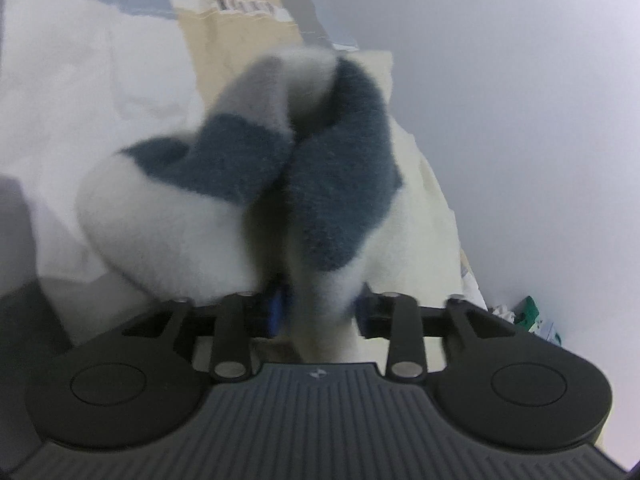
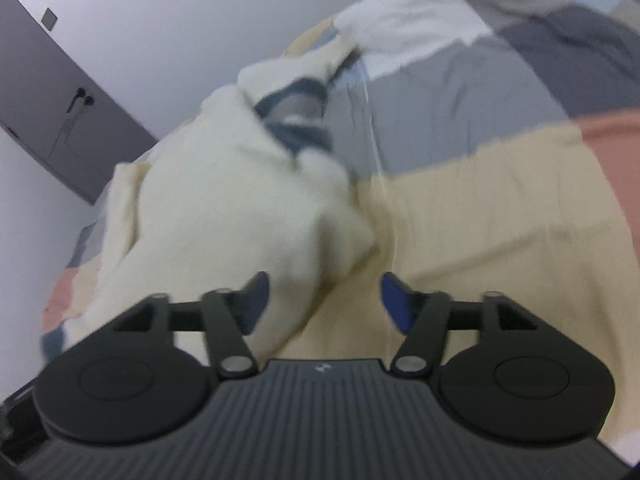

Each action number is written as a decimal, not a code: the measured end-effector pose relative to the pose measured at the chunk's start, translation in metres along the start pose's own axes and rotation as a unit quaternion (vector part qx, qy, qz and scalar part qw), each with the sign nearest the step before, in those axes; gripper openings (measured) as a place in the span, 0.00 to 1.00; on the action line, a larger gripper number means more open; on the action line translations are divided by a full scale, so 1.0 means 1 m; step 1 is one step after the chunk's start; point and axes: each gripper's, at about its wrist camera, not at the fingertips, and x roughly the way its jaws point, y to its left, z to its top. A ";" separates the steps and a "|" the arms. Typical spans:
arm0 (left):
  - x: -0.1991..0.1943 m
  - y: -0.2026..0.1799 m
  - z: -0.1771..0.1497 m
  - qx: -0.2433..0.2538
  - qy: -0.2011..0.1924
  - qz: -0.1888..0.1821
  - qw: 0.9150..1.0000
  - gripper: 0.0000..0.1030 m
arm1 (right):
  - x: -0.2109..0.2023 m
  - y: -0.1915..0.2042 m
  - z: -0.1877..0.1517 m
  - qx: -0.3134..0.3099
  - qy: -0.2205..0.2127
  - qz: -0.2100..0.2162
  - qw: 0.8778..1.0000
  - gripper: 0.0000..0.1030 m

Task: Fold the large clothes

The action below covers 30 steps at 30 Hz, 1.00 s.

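My left gripper (image 1: 316, 308) has its jaws parted with a fold of the fleece garment (image 1: 248, 184) between them; whether the pads press on it I cannot tell. My right gripper (image 2: 324, 300) is released, the garment just beside its left finger. The garment lies bunched on the patchwork bedspread (image 2: 480, 200).

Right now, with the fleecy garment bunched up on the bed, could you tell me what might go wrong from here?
1. Fleece of the cream and blue garment sits between the left gripper jaws; it may snag and drag.
2. The right gripper stands open beside the garment; the loose fold could slump on the patchwork bedcover.
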 end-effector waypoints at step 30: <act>-0.073 -0.033 -0.012 0.098 -0.035 -0.174 0.979 0.14 | -0.065 0.069 -0.013 -0.130 -0.067 0.186 0.971 0.12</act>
